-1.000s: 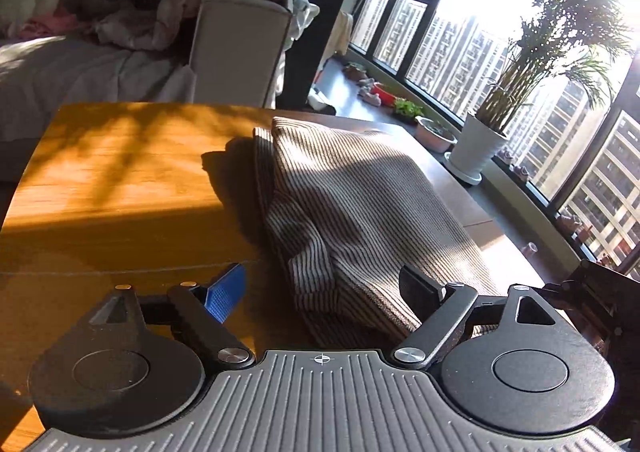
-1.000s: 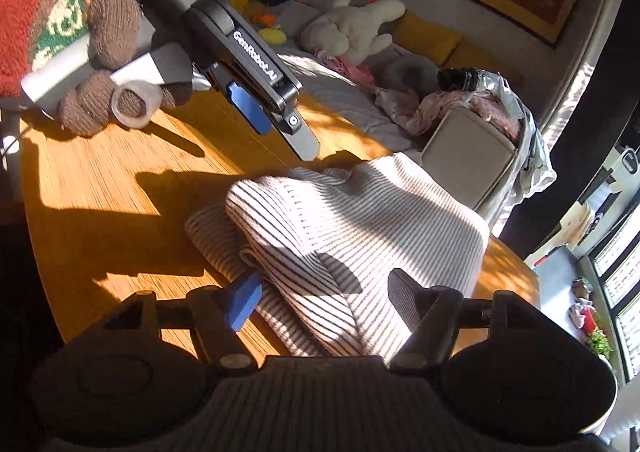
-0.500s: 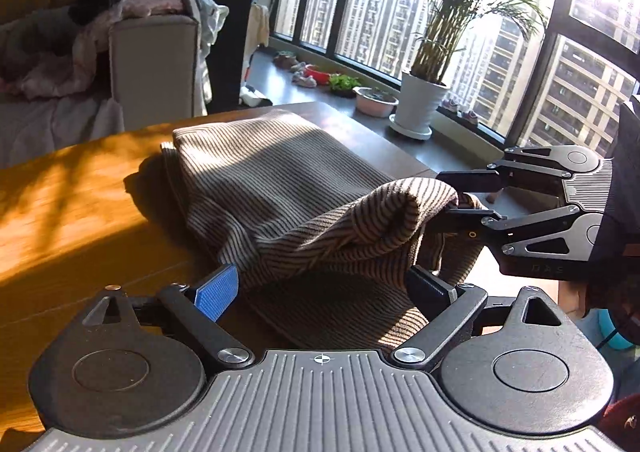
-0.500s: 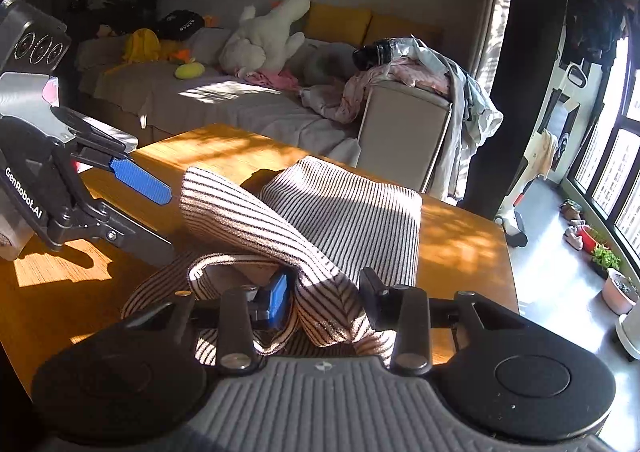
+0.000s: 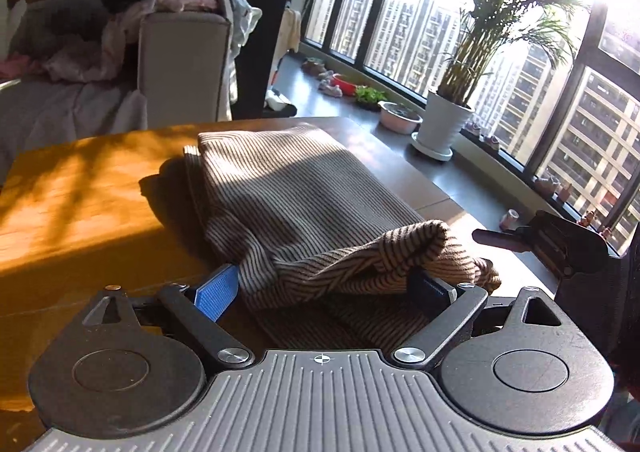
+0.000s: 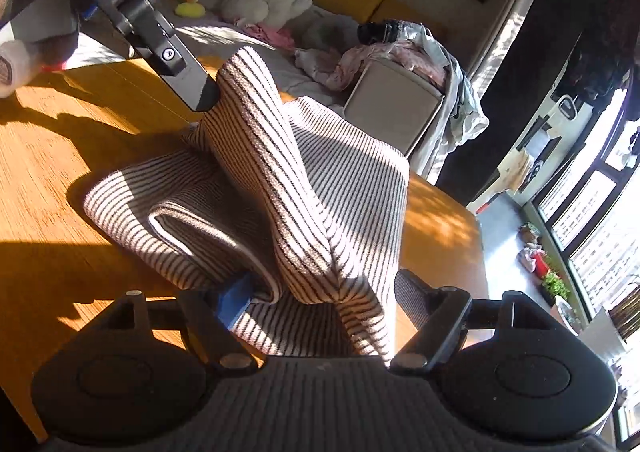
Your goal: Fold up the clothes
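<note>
Both black 2-finger grippers angle downward: the left gripper point(image 5: 324, 288) stands wide, and the right gripper point(image 6: 324, 294) has just been opening.

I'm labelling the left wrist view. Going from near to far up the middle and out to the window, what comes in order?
Left tool → bunched near edge of the striped garment → its flat folded part → far edge of the wooden table → white plant pot → window.
</note>
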A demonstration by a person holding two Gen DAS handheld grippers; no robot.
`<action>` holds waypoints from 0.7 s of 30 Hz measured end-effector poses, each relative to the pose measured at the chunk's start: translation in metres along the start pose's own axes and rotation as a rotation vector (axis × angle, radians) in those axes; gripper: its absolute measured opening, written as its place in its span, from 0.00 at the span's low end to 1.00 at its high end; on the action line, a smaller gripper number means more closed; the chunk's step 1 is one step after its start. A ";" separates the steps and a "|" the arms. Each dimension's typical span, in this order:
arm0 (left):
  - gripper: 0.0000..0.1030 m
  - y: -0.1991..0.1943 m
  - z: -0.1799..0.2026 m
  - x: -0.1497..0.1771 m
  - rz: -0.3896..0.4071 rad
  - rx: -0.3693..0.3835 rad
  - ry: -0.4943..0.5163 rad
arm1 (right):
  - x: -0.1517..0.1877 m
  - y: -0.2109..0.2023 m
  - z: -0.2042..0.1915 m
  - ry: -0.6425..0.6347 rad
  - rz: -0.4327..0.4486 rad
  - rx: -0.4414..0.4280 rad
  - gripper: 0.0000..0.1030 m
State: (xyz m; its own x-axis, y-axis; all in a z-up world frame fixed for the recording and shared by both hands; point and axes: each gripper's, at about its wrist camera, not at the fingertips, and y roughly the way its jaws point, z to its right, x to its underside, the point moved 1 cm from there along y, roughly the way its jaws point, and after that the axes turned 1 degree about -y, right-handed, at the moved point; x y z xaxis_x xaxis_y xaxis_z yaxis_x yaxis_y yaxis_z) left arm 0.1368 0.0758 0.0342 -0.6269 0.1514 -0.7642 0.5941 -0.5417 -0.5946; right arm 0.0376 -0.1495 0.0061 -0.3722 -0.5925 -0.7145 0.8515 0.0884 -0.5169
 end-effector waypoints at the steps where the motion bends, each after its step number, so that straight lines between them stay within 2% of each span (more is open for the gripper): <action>1: 0.92 -0.002 -0.001 0.001 -0.001 -0.001 -0.001 | -0.001 0.000 0.001 -0.029 0.002 0.033 0.75; 4: 0.92 -0.009 -0.006 -0.001 0.008 -0.011 -0.019 | -0.003 -0.012 0.019 0.005 0.008 -0.018 0.77; 7: 0.93 -0.017 -0.006 -0.008 0.037 -0.010 -0.028 | 0.003 -0.028 0.033 0.057 0.017 -0.119 0.85; 10: 0.93 -0.020 -0.002 -0.014 0.057 -0.014 -0.015 | 0.007 -0.038 0.044 0.188 0.048 -0.208 0.85; 12: 0.93 -0.015 0.004 -0.015 0.056 -0.023 0.002 | 0.003 -0.038 0.048 0.233 0.079 -0.206 0.67; 13: 0.93 -0.011 0.007 -0.015 0.051 -0.026 0.008 | 0.000 -0.035 0.048 0.247 0.082 -0.201 0.48; 14: 0.93 -0.007 0.010 -0.013 0.043 -0.027 0.012 | -0.002 -0.029 0.048 0.263 0.082 -0.202 0.44; 16: 0.93 0.000 0.014 -0.010 0.027 -0.024 0.018 | -0.006 -0.017 0.047 0.291 0.078 -0.207 0.44; 19: 0.93 0.005 0.015 -0.003 0.012 -0.018 0.029 | -0.003 0.009 0.029 0.233 -0.023 -0.258 0.44; 21: 0.93 0.008 0.015 -0.001 0.005 -0.014 0.033 | -0.001 0.009 0.024 0.231 -0.010 -0.247 0.45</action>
State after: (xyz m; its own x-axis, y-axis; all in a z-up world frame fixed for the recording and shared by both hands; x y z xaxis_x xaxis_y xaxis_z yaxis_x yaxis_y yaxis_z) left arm 0.1345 0.0588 0.0346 -0.6070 0.1762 -0.7749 0.6041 -0.5312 -0.5940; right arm 0.0542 -0.1674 0.0132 -0.4783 -0.4000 -0.7818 0.7423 0.2916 -0.6033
